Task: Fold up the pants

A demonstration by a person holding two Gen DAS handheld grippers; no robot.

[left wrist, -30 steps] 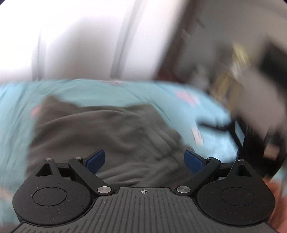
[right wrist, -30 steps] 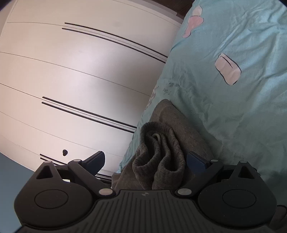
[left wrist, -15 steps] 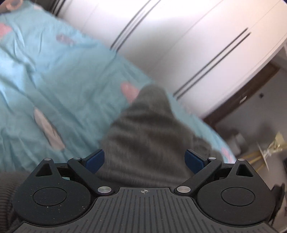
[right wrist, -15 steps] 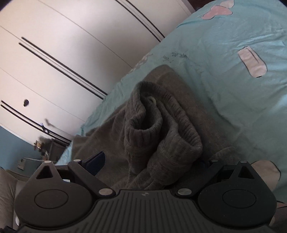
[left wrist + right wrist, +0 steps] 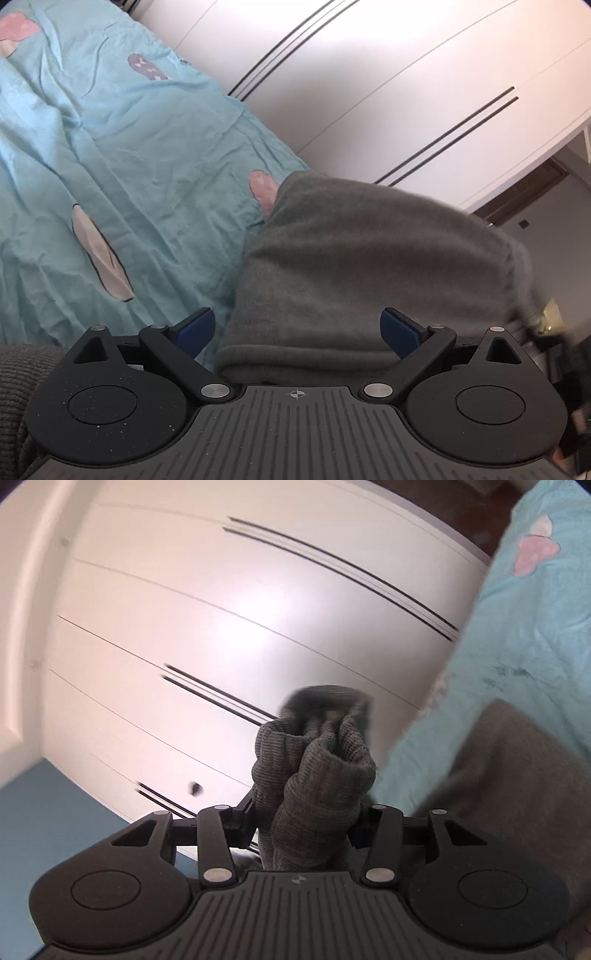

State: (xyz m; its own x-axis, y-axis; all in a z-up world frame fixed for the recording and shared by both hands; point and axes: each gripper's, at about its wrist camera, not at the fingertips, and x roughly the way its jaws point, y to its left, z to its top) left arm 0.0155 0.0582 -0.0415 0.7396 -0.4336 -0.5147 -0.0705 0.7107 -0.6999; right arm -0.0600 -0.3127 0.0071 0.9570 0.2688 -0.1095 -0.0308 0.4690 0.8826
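Right hand-held gripper (image 5: 306, 827): clamped on the bunched ribbed end of the grey pants (image 5: 314, 775), jaws just pulled in around it, fabric squeezed between the fingers and sticking up past them in a crumpled wad. Rest of the pants trailing off to the right over the bed (image 5: 524, 635).

Left hand-held gripper (image 5: 297, 330): spread wide, blue pads (image 5: 397, 328) not pressing on anything. Smooth folded part of the pants (image 5: 369, 266) lying right in front and reaching in between the fingers, nearer the right pad, clear gap at the left one.

Bed covered in a wrinkled light-blue sheet (image 5: 110, 166) with pink and purple cartoon patches. Behind it, white wardrobe doors (image 5: 388, 92) with thin dark double lines. Bit of blue wall (image 5: 48, 834) low on the left in the right wrist view, slightly motion-blurred overall.
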